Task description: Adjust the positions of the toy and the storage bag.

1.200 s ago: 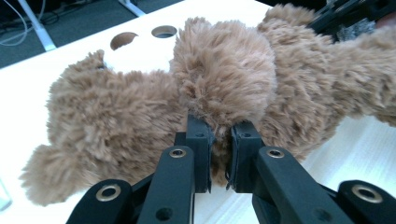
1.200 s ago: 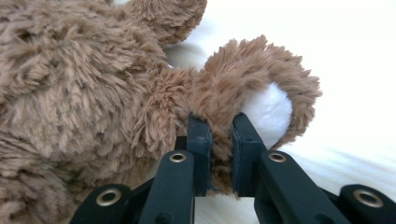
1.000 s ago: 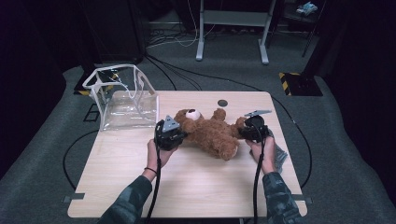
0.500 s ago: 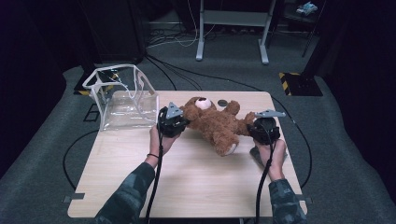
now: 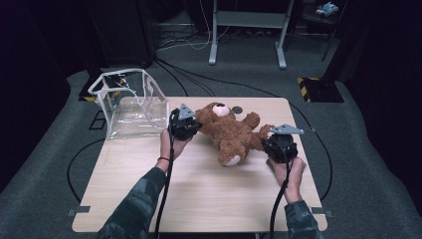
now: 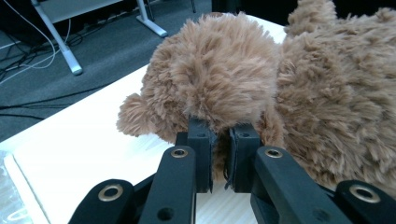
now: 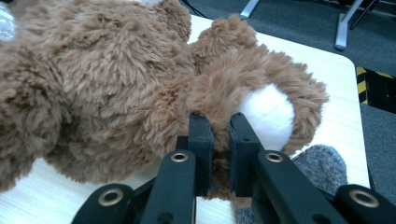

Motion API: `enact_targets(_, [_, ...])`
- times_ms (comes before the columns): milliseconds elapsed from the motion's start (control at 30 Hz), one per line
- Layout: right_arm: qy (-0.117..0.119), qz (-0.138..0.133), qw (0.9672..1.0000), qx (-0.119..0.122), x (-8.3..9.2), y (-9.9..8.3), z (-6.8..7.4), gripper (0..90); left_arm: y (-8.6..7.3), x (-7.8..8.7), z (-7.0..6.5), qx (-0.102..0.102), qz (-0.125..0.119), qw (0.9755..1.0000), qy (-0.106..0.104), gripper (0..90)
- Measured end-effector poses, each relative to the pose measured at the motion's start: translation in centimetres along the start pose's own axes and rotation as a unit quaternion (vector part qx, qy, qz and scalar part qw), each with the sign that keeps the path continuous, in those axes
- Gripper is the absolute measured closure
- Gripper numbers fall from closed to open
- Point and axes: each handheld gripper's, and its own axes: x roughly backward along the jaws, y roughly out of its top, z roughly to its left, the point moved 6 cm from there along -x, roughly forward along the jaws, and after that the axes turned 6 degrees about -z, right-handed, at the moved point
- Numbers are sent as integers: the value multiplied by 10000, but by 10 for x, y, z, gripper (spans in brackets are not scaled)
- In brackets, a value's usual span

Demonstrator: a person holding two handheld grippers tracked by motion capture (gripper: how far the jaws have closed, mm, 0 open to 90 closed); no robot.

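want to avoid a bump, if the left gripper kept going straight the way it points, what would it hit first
The teddy bear itself: the left gripper is already shut on its fur, low on the head side. Straight on lies the rest of the head. Depth past that is unclear.

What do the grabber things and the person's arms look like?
Each gripper, left gripper and right gripper, is a chunky black block with a grey three-cornered plate on top. A black cable trails from each toward the person. Up close, the two jaws are flat black bars with brass-coloured rivets. The person wears dark camouflage-patterned sleeves and a thin dark band on the left wrist.
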Motion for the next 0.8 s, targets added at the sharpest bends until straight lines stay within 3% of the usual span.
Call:
enact_targets(233, [-7,-87,9999,58,10,-5,13,828,1,-8,3,-57,124,9999,9,826])
enact_targets(433, [87,-74,9998,152,12,-13,28,828,-5,-18,7,27,286,9996,43,826])
enact_targets(600, [296,146,9993,182,2,-30,43,826,-19,-26,10,125,576,9983,16,824])
enact_targets(633, [325,194,9992,91,0,-33,47,824,-22,-28,11,180,607,9980,43,824])
enact_targets(767, [623,440,9971,25,-10,-49,58,809,-38,-31,15,307,834,9960,30,819])
enact_targets(800, [708,583,9958,14,-14,-53,60,805,-41,-32,15,422,872,9953,35,815])
